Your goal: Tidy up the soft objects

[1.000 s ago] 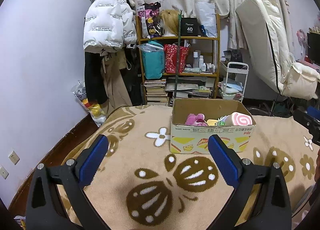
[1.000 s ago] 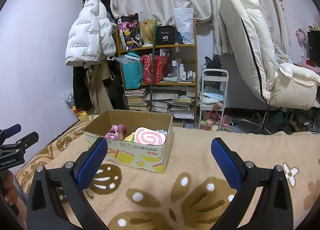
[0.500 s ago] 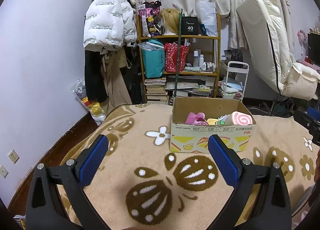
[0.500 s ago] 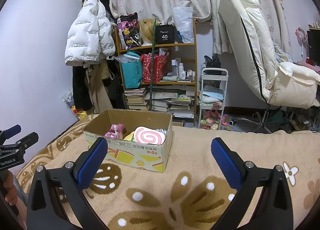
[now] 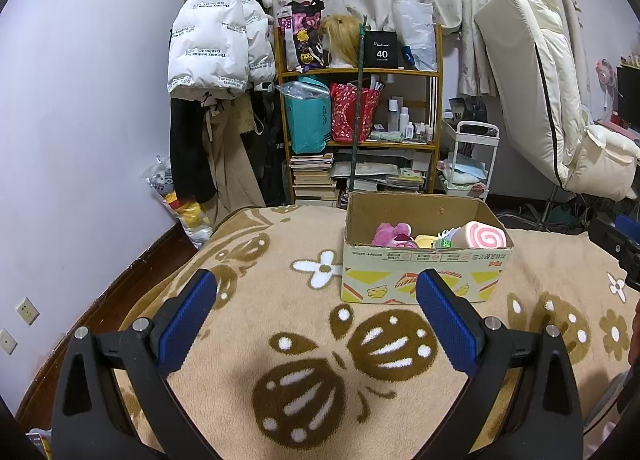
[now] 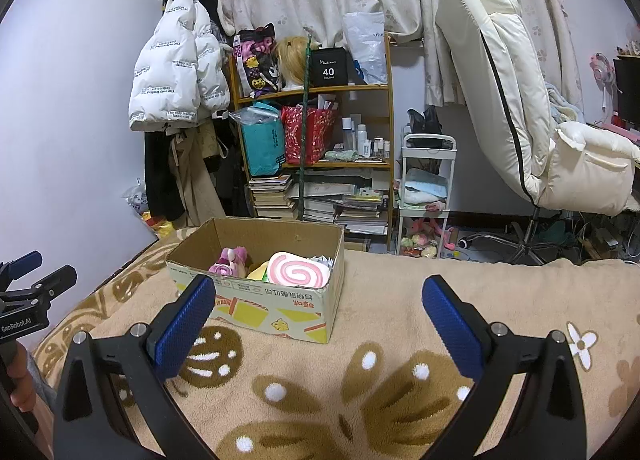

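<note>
Blue-padded left gripper (image 5: 316, 302) and right gripper (image 6: 318, 308) hover spread wide and empty above the tan blanket (image 5: 256, 300). Beyond, the cardboard box (image 5: 420, 276) holds a pink plush (image 5: 390, 234), yellow toy (image 5: 426, 240) and swirl-roll cushion (image 5: 482, 235). Nothing has shifted since earlier. Only the right view shows the hand (image 6: 20, 384) gripping the left tool.

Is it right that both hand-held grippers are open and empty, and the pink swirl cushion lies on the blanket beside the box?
Not quite. The cushion lies inside the box, not on the blanket; the right wrist view shows it. Both the left hand-held gripper and the right hand-held gripper are open and empty.
</note>
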Demonstrator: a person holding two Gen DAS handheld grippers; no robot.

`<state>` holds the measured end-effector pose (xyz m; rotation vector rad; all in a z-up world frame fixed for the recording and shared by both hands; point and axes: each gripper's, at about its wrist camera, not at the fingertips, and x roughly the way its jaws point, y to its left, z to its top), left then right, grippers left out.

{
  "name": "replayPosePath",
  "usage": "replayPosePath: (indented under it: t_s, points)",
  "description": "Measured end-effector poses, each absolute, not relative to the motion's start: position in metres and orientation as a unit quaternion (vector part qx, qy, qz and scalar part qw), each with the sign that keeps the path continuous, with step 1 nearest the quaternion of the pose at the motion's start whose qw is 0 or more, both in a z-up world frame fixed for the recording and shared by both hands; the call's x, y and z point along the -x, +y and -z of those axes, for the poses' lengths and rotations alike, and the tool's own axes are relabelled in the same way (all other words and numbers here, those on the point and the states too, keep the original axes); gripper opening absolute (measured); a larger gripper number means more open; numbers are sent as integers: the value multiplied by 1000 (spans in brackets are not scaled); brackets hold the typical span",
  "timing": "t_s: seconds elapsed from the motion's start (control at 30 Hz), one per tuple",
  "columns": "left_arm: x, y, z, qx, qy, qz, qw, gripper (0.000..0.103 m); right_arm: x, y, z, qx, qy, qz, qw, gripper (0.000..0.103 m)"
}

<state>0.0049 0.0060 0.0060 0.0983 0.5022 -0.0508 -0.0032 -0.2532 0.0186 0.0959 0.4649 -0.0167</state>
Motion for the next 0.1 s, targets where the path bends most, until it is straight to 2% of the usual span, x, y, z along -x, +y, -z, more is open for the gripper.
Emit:
replayPosePath:
  t_s: [0.1]
  points:
    - [-4,5,-6,-49,249,25,967,99,3,-253,-18,-48,231,8,972,103]
